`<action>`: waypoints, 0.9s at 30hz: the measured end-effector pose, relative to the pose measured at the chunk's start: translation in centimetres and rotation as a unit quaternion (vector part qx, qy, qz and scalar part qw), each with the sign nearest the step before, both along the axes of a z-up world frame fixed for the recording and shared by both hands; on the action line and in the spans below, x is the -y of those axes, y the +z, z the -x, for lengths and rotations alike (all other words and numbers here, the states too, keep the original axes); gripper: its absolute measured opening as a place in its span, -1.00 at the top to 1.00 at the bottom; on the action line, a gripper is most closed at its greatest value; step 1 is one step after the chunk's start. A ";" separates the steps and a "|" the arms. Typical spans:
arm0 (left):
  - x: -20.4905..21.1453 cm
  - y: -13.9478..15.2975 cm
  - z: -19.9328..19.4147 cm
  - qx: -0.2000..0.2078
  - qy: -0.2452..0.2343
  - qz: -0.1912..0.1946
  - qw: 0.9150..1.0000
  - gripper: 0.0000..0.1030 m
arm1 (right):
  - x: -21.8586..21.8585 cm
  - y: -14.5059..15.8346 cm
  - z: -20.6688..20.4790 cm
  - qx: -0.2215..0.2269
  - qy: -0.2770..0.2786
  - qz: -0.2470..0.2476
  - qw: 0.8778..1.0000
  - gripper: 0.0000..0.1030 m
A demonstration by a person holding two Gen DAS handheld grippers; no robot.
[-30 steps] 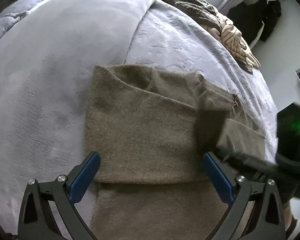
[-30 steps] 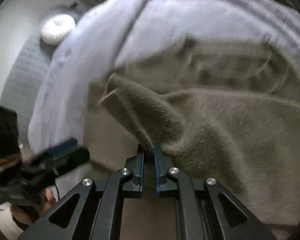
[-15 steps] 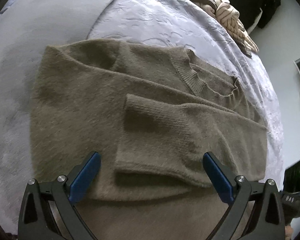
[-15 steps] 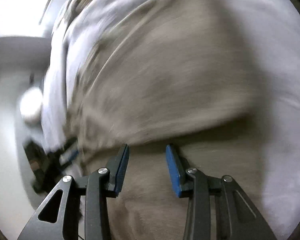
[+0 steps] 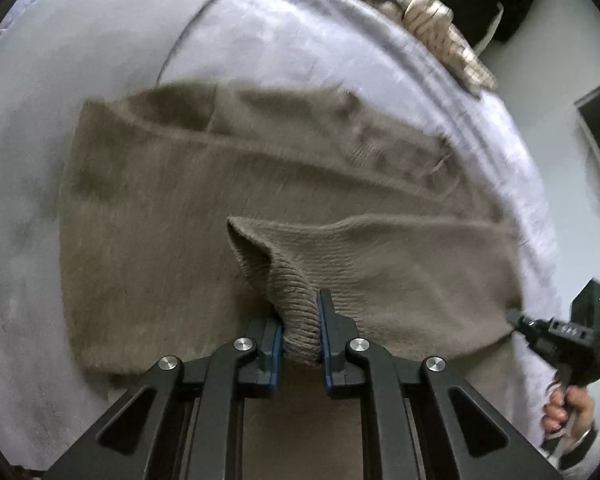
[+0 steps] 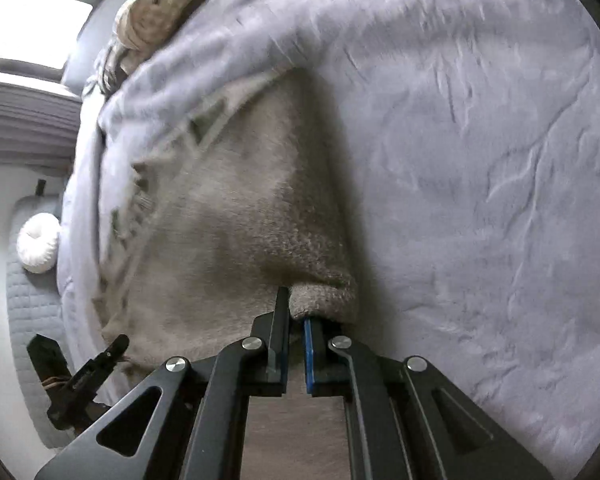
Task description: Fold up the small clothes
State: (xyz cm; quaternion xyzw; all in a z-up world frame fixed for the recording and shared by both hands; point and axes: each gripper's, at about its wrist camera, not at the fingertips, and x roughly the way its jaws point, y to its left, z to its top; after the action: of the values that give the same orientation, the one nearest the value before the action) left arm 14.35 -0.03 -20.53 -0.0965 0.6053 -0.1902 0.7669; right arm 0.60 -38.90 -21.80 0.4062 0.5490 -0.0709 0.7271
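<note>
An olive-brown knit sweater (image 5: pixel 160 220) lies flat on a pale lilac bed cover (image 5: pixel 100 40), one sleeve folded across its body. My left gripper (image 5: pixel 300 312) points down at it; its jaws are closing, and the pads pinch the sleeve's ribbed cuff (image 5: pixel 288 288), which bunches up between them. At the sweater's side edge, my right gripper (image 6: pixel 296 316) is shut on a rolled fold of the knit (image 6: pixel 324 300). The right gripper (image 5: pixel 540 328) also shows at the right in the left wrist view, held by a hand (image 5: pixel 568 408). The left gripper (image 6: pixel 100 360) appears low left in the right wrist view.
A pile of beige and brown knitwear (image 5: pixel 432 28) lies at the bed's far end. Dark clothes (image 5: pixel 500 0) hang beyond it. A white round cushion (image 6: pixel 38 244) sits on a grey quilted mat beside the bed. Bare bed cover (image 6: pixel 480 160) spreads right of the sweater.
The sleeve has been laid across the sweater's body. My left gripper went from wide open to shut on its cuff. My right gripper let go, swung across and shut on the sweater's edge.
</note>
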 end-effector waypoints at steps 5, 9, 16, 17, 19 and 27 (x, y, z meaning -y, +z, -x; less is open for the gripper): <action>-1.4 0.2 0.2 0.014 0.011 -0.023 1.000 0.67 | 0.1 0.0 0.6 -0.006 0.008 -0.013 1.000 0.84; -4.5 0.9 0.1 0.023 0.033 -0.093 0.995 0.67 | -0.3 2.3 1.8 -0.005 0.033 0.006 0.999 0.74; -5.8 2.5 0.2 0.035 0.035 -0.094 0.994 0.67 | 2.6 4.5 -0.2 0.046 -0.008 0.043 0.998 -0.10; -5.2 2.7 0.1 0.038 0.030 -0.089 0.995 0.67 | 3.6 3.8 -0.8 0.048 -0.026 0.027 0.998 -0.10; -3.5 2.9 0.0 0.044 0.017 -0.078 0.996 0.67 | 4.8 2.2 -2.2 0.050 -0.050 -0.001 0.998 -0.10; 1.3 1.0 -0.2 0.037 -0.011 -0.088 0.995 0.67 | 3.2 1.8 -6.7 0.050 -0.002 0.010 0.999 0.84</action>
State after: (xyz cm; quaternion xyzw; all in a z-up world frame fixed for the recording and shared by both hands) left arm 14.58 -1.36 -19.57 -0.0149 0.5917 -0.1480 0.7923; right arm 7.35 -42.10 -20.05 0.4031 0.5098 -0.0577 0.7578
